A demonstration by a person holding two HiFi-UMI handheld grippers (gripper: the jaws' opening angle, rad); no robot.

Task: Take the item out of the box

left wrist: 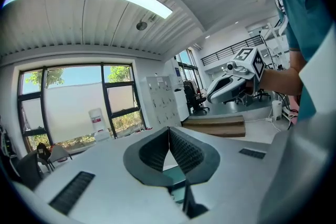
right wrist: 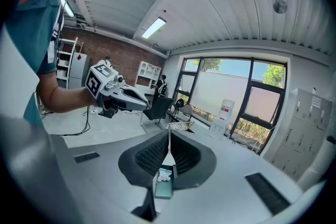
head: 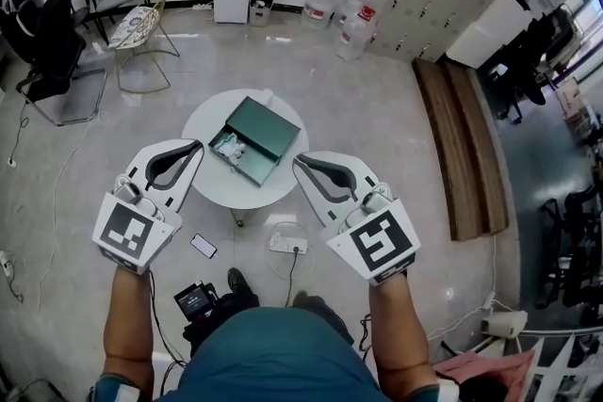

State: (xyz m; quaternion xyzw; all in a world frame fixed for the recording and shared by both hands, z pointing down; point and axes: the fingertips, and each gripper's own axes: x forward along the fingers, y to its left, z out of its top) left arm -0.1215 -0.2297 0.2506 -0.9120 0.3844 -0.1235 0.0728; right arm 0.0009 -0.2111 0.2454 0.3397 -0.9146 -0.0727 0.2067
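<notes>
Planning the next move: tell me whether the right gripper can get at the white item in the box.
Probably yes: the box lies open, the white item uncovered, nothing between it and the right gripper, whose jaws are shut.

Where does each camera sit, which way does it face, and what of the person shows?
Head view: on the head, steeply down at the green box on the round table; forearms, left gripper, right gripper.
Left gripper view: on that gripper, along its shut jaws toward windows; torso at right.
Right gripper view: likewise, box beneath shut jaws; forearm at left.
Each gripper view shows the other gripper.
</notes>
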